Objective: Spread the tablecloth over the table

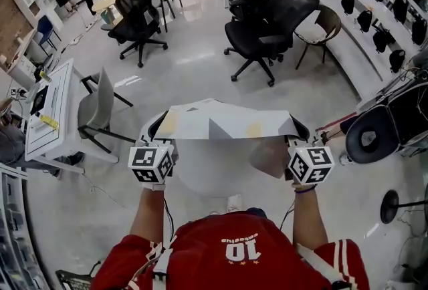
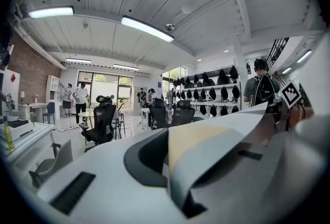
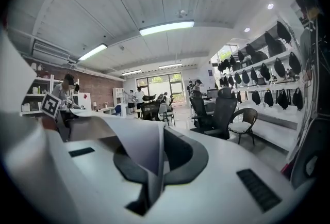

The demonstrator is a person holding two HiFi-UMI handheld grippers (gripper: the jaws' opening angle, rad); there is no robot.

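Grey polished floor (image 1: 194,75) and black office chairs (image 1: 264,31) fill the room ahead of me. I have the tablecloth (image 1: 227,123) stretched flat between both tools, out in front of my chest. My left gripper (image 1: 156,127) is clamped tight on the cloth's left edge, and in its own view the fabric (image 2: 216,140) runs out of the closed jaws (image 2: 170,174) to the right. My right gripper (image 1: 301,129) is pinched on the opposite edge. There the cloth (image 3: 136,148) leaves the closed jaws (image 3: 154,171) leftward, towards the other hand.
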